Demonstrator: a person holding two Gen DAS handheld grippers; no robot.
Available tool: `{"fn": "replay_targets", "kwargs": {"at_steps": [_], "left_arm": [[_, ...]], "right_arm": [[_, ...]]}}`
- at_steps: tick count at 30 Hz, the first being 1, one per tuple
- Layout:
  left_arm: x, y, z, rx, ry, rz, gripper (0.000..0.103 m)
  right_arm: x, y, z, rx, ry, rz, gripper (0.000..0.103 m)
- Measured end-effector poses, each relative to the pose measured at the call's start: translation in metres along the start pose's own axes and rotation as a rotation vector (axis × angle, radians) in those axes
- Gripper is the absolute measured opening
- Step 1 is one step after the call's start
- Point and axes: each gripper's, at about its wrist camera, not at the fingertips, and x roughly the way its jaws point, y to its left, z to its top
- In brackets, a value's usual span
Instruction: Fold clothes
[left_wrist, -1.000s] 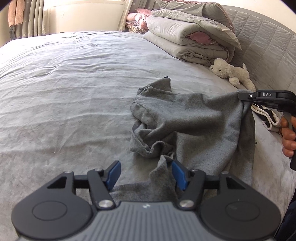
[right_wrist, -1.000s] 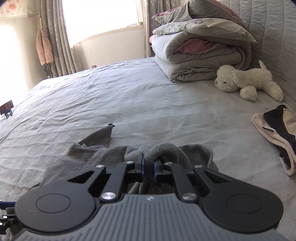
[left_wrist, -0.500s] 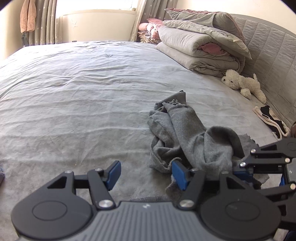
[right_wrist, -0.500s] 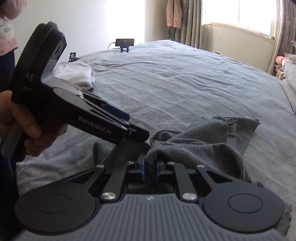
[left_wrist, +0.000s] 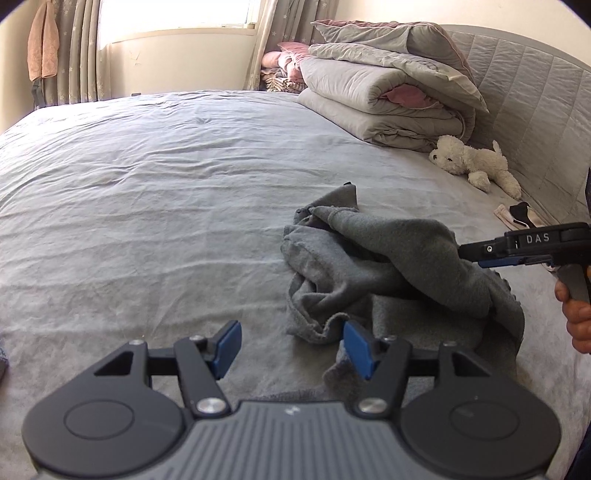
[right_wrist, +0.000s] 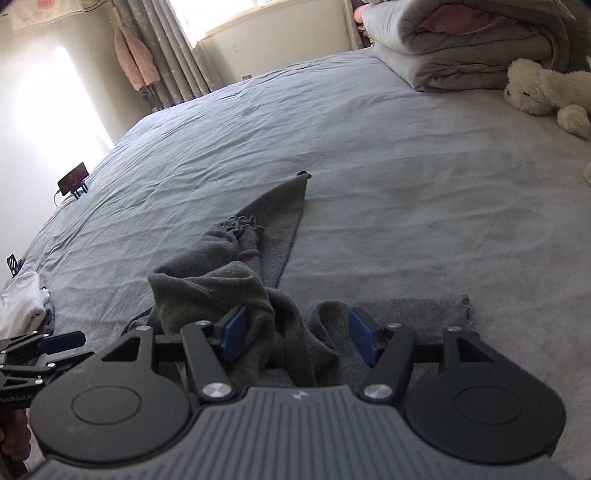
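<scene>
A crumpled grey fleece garment (left_wrist: 369, 269) lies in a heap on the grey bed sheet (left_wrist: 147, 206). My left gripper (left_wrist: 291, 347) is open just short of the heap's near edge, and its right blue pad (left_wrist: 356, 349) sits beside a fold. In the right wrist view the garment (right_wrist: 229, 288) bunches up between the fingers of my right gripper (right_wrist: 299, 336), whose jaws stand wide apart without pinching it. From the left wrist view, the right gripper (left_wrist: 476, 254) reaches in from the right, touching the cloth, with a hand (left_wrist: 576, 310) on its grip.
A folded duvet stack (left_wrist: 391, 92) and a white plush dog (left_wrist: 476, 166) lie by the quilted headboard (left_wrist: 535, 96). A small beige and black garment (left_wrist: 517, 218) is at the right. A white garment (right_wrist: 18, 310) and a phone on a stand (right_wrist: 74, 179) are on the left side.
My right gripper has opened and let go of the grey garment, then swung back to face the head of the bed. The left gripper stayed open, with the heap dropped lower.
</scene>
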Motion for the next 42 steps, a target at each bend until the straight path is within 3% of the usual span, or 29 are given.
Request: {"fn": "replay_targets", "kwargs": {"at_steps": [5, 10, 11, 12, 13, 15, 17, 18, 20, 22, 24, 26, 28, 32, 33, 34, 35, 37, 39, 41, 42], "left_arm": [[0.001, -0.001, -0.001, 0.009, -0.001, 0.000, 0.063], [0.004, -0.004, -0.002, 0.025, 0.008, 0.003, 0.063], [0.004, -0.004, -0.002, 0.024, 0.007, 0.002, 0.063], [0.003, -0.004, -0.002, 0.023, 0.005, 0.002, 0.063], [0.003, -0.004, -0.001, 0.022, 0.004, 0.001, 0.063], [0.002, -0.004, -0.001, 0.020, 0.002, -0.001, 0.063], [0.000, -0.004, 0.000, 0.018, -0.002, -0.003, 0.063], [-0.001, -0.004, 0.001, 0.014, -0.009, -0.005, 0.063], [-0.005, -0.003, 0.003, 0.005, -0.023, -0.011, 0.063], [-0.008, -0.003, 0.005, 0.001, -0.035, -0.016, 0.063], [-0.009, -0.003, 0.005, 0.003, -0.040, -0.017, 0.063], [-0.008, -0.004, 0.004, 0.013, -0.037, -0.013, 0.063], [-0.008, -0.005, 0.003, 0.027, -0.034, -0.014, 0.063], [-0.009, -0.007, 0.002, 0.036, -0.035, -0.023, 0.064], [-0.009, -0.007, 0.002, 0.037, -0.036, -0.025, 0.064], [-0.009, -0.007, 0.002, 0.037, -0.034, -0.025, 0.064], [-0.008, -0.007, 0.001, 0.037, -0.031, -0.027, 0.064], [-0.007, -0.009, 0.000, 0.043, -0.027, -0.032, 0.064], [-0.006, -0.012, -0.001, 0.053, -0.025, -0.037, 0.064], [-0.006, -0.015, -0.002, 0.062, -0.025, -0.044, 0.064], [-0.005, -0.017, -0.002, 0.066, -0.026, -0.046, 0.064]], "right_arm": [[0.004, -0.013, -0.002, 0.071, 0.028, -0.046, 0.081], [0.028, -0.008, -0.009, 0.065, 0.152, 0.041, 0.079], [0.028, -0.001, -0.010, 0.032, 0.153, 0.074, 0.071], [0.027, 0.007, -0.010, 0.006, 0.154, 0.106, 0.044], [0.025, 0.014, -0.010, -0.010, 0.147, 0.110, 0.035], [0.017, 0.028, -0.011, -0.076, 0.108, 0.102, 0.029], [0.006, 0.035, -0.011, -0.088, 0.063, 0.167, 0.018], [-0.001, 0.038, -0.010, -0.085, 0.036, 0.225, 0.003], [-0.017, 0.050, -0.010, -0.099, -0.025, 0.381, 0.001], [-0.028, 0.066, -0.013, -0.159, -0.056, 0.472, 0.001], [-0.022, 0.078, -0.016, -0.207, -0.015, 0.482, 0.001], [-0.014, 0.079, -0.018, -0.227, 0.008, 0.423, 0.001], [-0.007, 0.074, -0.017, -0.227, 0.016, 0.341, 0.011], [-0.014, 0.034, -0.003, -0.075, -0.043, 0.235, 0.016], [-0.015, 0.024, 0.000, -0.041, -0.057, 0.192, 0.038], [-0.015, 0.014, 0.003, -0.006, -0.058, 0.136, 0.080], [-0.012, 0.004, 0.005, 0.024, -0.045, 0.081, 0.091], [-0.005, -0.016, 0.007, 0.072, -0.004, -0.007, 0.095], [0.001, -0.030, 0.007, 0.115, 0.034, -0.040, 0.095], [0.005, -0.029, 0.003, 0.109, 0.065, 0.015, 0.094], [0.006, -0.022, 0.002, 0.079, 0.082, 0.068, 0.088]]}}
